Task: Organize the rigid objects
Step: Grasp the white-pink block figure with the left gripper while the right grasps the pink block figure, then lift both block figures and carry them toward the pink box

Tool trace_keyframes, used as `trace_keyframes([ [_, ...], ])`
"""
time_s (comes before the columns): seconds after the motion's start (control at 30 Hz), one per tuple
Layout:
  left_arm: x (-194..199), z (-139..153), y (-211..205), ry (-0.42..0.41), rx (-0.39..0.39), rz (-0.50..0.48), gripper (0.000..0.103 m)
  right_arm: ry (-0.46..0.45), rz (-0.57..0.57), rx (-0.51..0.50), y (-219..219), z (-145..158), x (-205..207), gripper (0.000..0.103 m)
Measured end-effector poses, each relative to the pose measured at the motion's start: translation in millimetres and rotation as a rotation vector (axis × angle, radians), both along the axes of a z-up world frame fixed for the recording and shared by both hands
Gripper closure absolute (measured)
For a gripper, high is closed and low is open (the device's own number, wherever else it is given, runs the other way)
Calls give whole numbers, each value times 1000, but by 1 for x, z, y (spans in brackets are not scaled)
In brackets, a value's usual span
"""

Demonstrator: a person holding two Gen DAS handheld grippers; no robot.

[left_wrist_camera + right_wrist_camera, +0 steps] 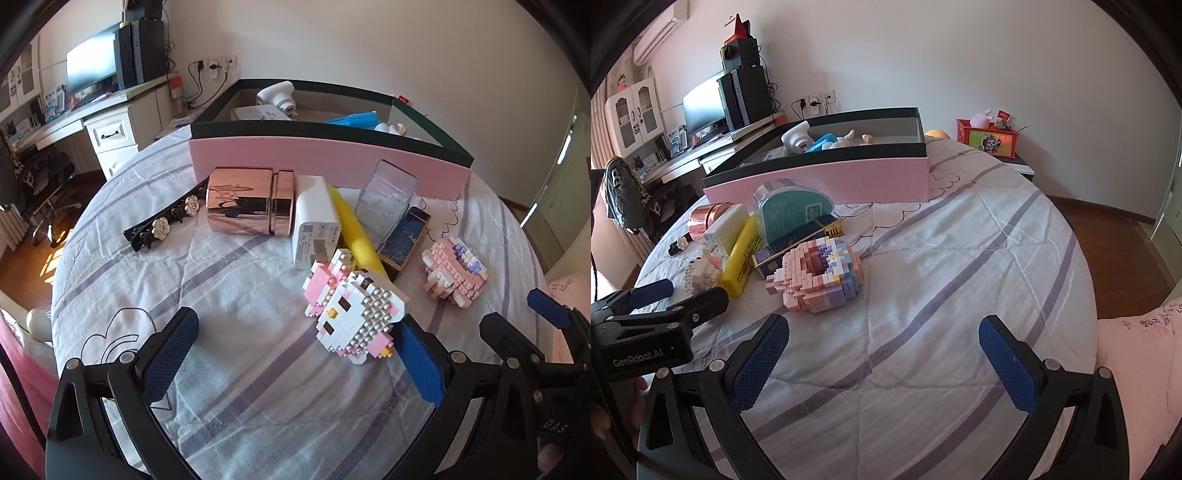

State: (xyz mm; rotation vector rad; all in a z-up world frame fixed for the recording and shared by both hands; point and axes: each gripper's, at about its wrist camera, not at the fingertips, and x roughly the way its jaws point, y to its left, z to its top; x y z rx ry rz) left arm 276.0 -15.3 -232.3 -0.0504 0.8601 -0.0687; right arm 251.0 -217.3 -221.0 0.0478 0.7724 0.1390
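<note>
Loose objects lie on a striped bedspread before a pink box (pixel 325 158) with a dark rim. In the left wrist view: a black flower hair clip (pixel 166 218), a rose-gold case (pixel 247 203), a white charger (pixel 316 221), a yellow tube (pixel 358 236), a clear plastic case (pixel 388 199), a dark blue box (pixel 402 240), a pink-and-white brick cat (pixel 354 310) and a pink brick figure (pixel 454 273). My left gripper (pixel 299 354) is open, its right finger beside the brick cat. My right gripper (pixel 882 362) is open and empty, short of the pink brick figure (pixel 816 280).
The pink box (pixel 849 177) holds a white device (pixel 798 140), a blue item and small figures. A desk with a monitor (pixel 92 70) stands at the far left. A red holder (pixel 988 142) sits on a nightstand at the back right. A pink pillow (pixel 1137 369) lies at right.
</note>
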Motion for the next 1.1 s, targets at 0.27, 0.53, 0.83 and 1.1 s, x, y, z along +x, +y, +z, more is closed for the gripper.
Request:
trace_keyframes([
  [0.27, -9, -2, 35, -33, 75, 76, 0, 18, 36, -37, 14, 0, 12, 0],
  [0.53, 18, -6, 17, 9, 114, -39, 13, 110, 122, -131, 37, -5, 42, 0],
  [0.83, 11, -2, 4, -55, 116, -151, 74, 120, 191, -79, 46, -7, 61, 19],
  [1.1, -6, 3, 12, -83, 64, -116, 74, 75, 216, -3, 43, 1, 45, 40],
])
